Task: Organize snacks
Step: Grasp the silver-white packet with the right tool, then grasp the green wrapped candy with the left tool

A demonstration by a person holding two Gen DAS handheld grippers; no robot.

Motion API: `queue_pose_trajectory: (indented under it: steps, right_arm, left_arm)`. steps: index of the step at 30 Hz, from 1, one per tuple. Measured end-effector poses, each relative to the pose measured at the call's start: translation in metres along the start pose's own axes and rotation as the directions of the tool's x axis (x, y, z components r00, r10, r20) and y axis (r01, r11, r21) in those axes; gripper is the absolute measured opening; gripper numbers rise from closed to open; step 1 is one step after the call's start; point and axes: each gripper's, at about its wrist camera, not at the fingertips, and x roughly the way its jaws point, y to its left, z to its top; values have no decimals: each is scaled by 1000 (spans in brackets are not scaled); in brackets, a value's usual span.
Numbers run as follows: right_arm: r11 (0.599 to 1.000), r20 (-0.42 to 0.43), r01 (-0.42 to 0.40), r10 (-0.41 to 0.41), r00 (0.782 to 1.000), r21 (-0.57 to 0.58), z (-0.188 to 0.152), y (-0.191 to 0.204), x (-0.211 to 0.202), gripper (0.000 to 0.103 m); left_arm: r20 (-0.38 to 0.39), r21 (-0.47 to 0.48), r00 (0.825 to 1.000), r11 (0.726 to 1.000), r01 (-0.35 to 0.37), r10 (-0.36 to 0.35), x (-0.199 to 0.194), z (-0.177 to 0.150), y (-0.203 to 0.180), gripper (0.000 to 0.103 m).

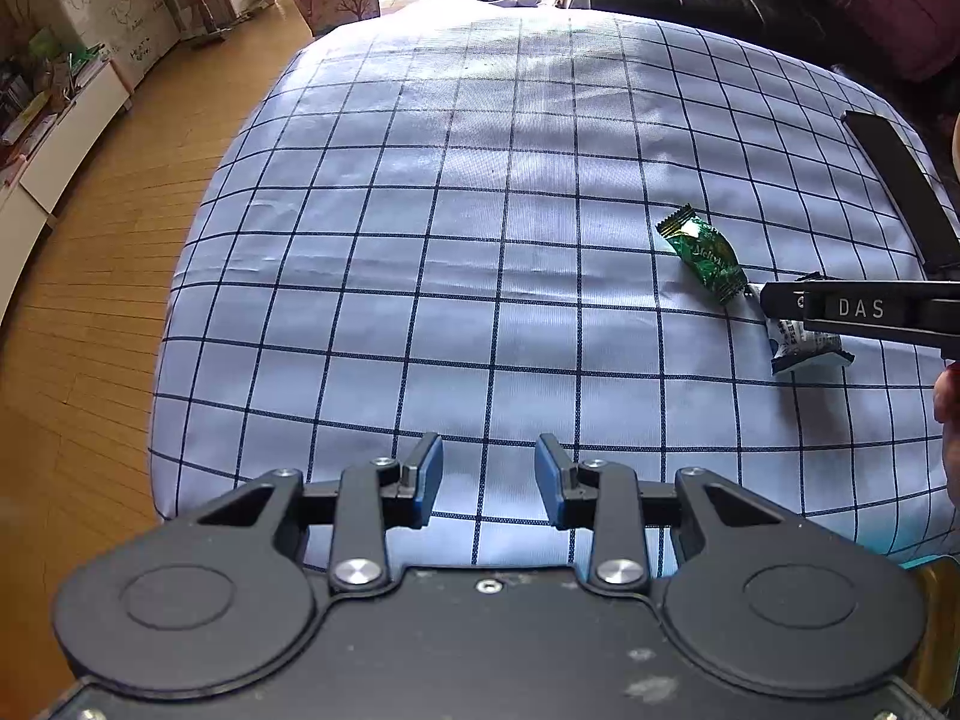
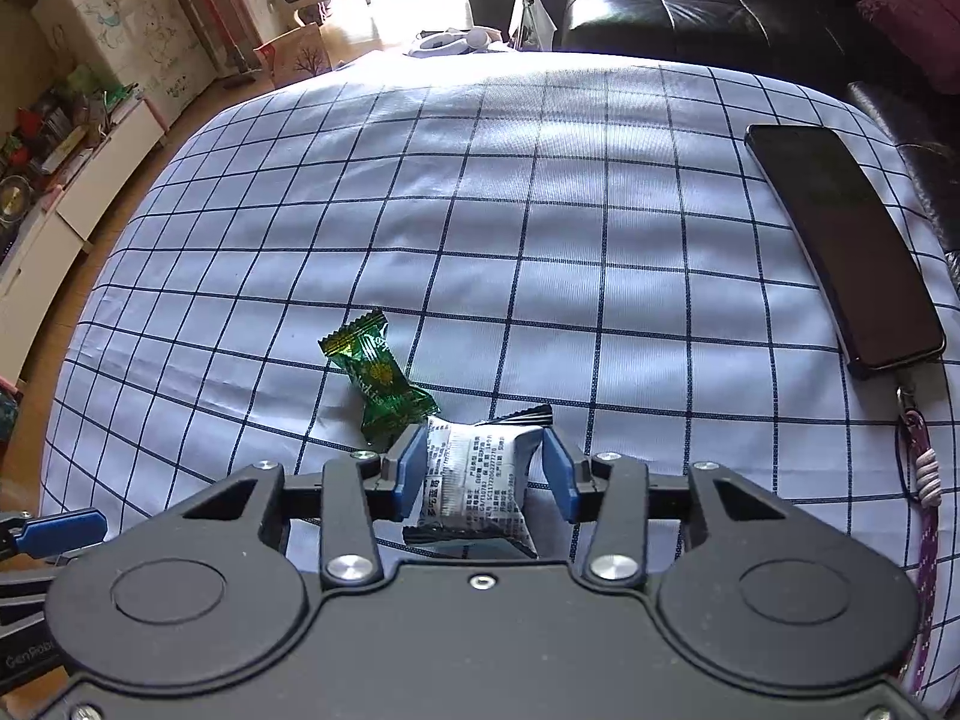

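Note:
A green candy wrapper lies on the checked tablecloth; it also shows in the left wrist view. A white snack packet with black ends sits between my right gripper's blue pads. The left pad touches the packet; a small gap shows at the right pad. In the left wrist view the right gripper covers part of this packet. My left gripper is open and empty above the cloth near its front edge.
A black phone with a purple lanyard lies at the table's right edge. A black sofa stands behind the table. White cabinets and wooden floor are to the left.

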Motion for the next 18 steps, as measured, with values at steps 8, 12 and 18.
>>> queue_pose_trajectory:
  steps: [8,12,18]
  right_arm:
    - [999,37,4,-3,999,-36,-7,3,-2,53]
    - [999,42,-3,5,999,-40,-7,2,-2,53]
    - [998,24,-19,21,1000,-66,-12,4,6,52]
  left_arm:
    - [-4,-1,1000,1000,9,-9,-2,9,-4,36]
    - [-7,1,1000,1000,7,-7,0,17,-8,35]
    - [-17,2,999,999,32,-32,4,34,-20,35]
